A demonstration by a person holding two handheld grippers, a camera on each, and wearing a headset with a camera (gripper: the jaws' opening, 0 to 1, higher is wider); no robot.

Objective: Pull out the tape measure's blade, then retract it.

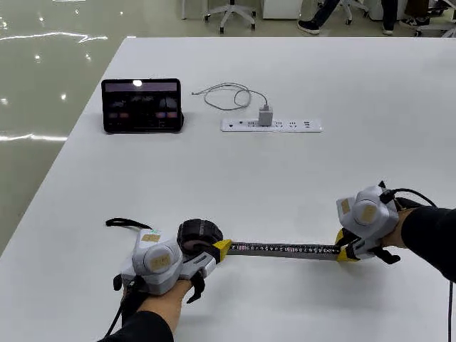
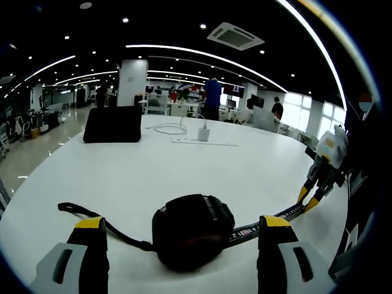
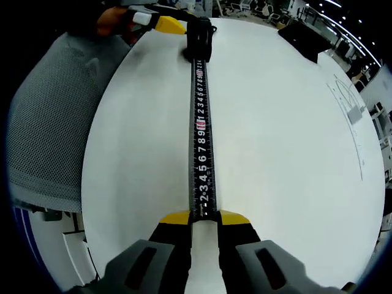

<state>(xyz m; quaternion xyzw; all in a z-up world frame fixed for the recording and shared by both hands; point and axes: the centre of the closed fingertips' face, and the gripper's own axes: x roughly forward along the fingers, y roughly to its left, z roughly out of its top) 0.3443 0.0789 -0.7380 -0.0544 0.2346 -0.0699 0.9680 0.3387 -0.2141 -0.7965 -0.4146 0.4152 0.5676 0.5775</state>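
Left gripper (image 2: 184,222) is held open, its jaws set either side of the black tape measure case (image 1: 199,234) on the white table (image 1: 299,178); the blade (image 1: 285,249) is stretched rightward, its end pinched by the right gripper (image 3: 205,218).

Left gripper (image 2: 182,223) has its yellow-tipped jaws wide, the black tape measure (image 2: 193,229) between them with a gap on each side; its blade (image 2: 288,214) runs right to the right gripper (image 2: 311,199); its strap (image 2: 82,211) trails left; a tablet (image 2: 113,124) stands far back.
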